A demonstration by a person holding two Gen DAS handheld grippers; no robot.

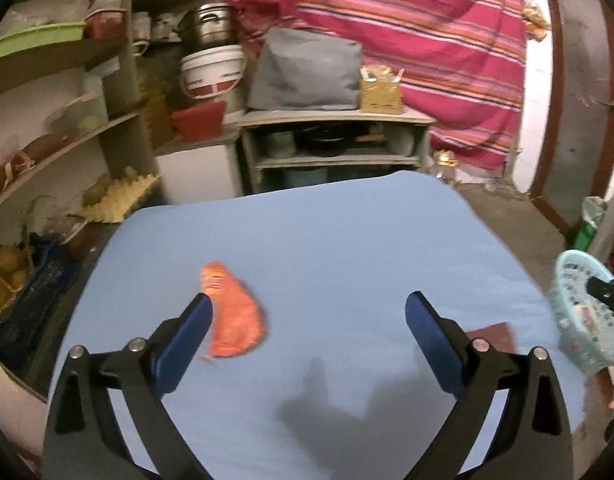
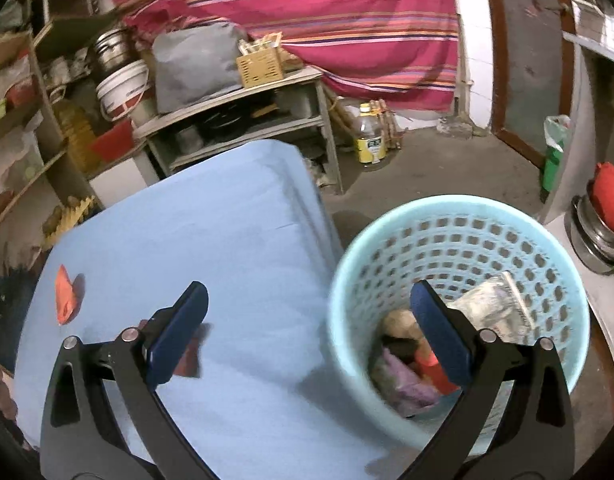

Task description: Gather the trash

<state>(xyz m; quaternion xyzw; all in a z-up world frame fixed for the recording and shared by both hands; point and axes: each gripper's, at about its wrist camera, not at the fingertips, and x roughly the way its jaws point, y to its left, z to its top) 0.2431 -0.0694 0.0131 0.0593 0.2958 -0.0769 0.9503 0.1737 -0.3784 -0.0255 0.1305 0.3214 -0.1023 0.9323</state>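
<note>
Left gripper [image 1: 309, 304] hangs over the blue table [image 1: 347, 240] w/ jaws spread wide, nothing between them; its shadow falls on the cloth just below. An orange wrapper [image 1: 235, 316] lies flat on the table, just beside the left finger's blue pad [image 1: 187, 340] — touching or not, can't tell, view is blurred there. A dark red-brown scrap [image 1: 493, 336] lies on the table near the right-hand edge, partly hidden behind the other finger. Right gripper [image 2: 309, 300] is also spread apart & empty, straddling the table edge: one finger over the blue table [image 2: 227, 220], the other over the mouth of a light-blue perforated wastebasket [image 2: 459, 216] that stands on the floor right beside the table. Inside the basket: crumpled paper/packaging [image 2: 495, 308], a purple-ish wrapper [image 2: 403, 380], a red item [image 2: 433, 368] & some darker bits, too blurred to name. From the right wrist view the orange wrapper [image 2: 65, 294] sits far over at the table's opposite side, well apart from the basket, & the red-brown scrap [image 2: 189, 354] shows just behind the near finger. Bkgd: striped red cloth [image 2: 307, 20] hanging, a low shelf unit [image 2: 243, 116] w/ a grey bag [image 2: 195, 64] & a small wooden box [image 2: 261, 65] on top, a yellow-labelled bottle [image 2: 371, 136] on the floor.
</note>
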